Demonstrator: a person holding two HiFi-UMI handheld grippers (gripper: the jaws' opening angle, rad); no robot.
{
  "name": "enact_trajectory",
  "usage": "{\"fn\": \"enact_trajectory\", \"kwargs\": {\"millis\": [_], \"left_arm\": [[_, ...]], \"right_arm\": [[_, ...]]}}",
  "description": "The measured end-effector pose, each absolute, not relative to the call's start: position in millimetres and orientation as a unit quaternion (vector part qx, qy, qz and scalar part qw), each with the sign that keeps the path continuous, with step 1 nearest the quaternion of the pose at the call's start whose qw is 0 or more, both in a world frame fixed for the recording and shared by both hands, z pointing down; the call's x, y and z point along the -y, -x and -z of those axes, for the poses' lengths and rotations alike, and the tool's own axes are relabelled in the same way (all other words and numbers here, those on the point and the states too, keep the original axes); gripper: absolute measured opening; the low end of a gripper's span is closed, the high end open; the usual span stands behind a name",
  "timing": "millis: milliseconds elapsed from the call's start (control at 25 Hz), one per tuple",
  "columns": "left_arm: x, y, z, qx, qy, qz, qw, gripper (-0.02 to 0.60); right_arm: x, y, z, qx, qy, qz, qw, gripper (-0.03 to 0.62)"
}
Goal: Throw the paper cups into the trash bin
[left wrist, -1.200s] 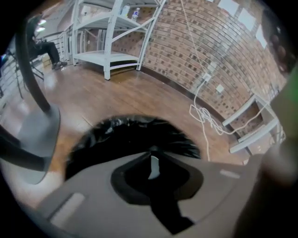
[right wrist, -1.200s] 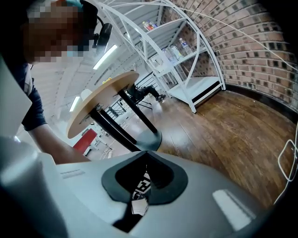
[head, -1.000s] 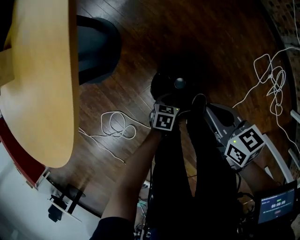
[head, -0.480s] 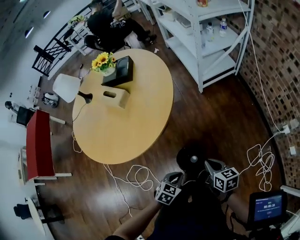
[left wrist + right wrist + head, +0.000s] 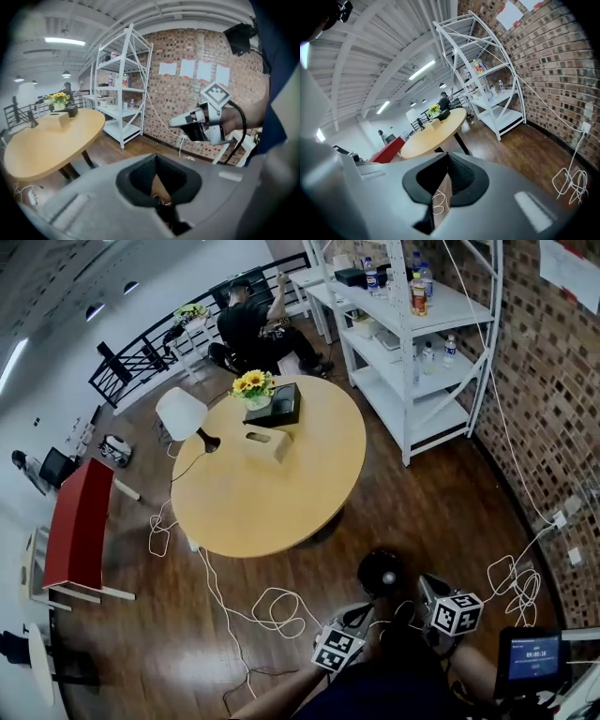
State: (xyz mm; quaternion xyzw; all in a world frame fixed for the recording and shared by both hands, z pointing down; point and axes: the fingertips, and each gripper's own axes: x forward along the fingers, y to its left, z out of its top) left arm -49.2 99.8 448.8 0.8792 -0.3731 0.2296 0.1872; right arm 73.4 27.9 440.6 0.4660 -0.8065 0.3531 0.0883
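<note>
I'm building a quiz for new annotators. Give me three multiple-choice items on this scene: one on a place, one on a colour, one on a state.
1. Where does the bunch of yellow sunflowers stand?
A. on a windowsill
B. on the round wooden table
C. on a stool

2. What colour is the metal shelf unit by the brick wall?
A. white
B. black
C. green

3. How do the jaws of the left gripper stand?
A. wide apart
B. closed on a paper cup
C. together, with nothing between them

Answers:
1 B, the flowers stand at the tabletop's far edge.
2 A, its frame and boards are white in all views.
3 C, the left gripper view shows the pads meeting with nothing held.
</note>
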Motion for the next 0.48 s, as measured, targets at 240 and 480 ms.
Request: {"fn": "enact_trajectory", "kwargs": {"millis": [240,480], "left_arm": [[-191,87,-426,0.399,-0.877,-0.157,0.216,0.005],[-268,110,-422,0.422,-0.861,-0.138,0.248,0.005]], "right_arm": [[-138,-30,-411,0.821,-0.46,-0.329,0.076,0.01],[-224,-4,-376,0.849,-0.442,-0.281,0.071,0.01]]}}
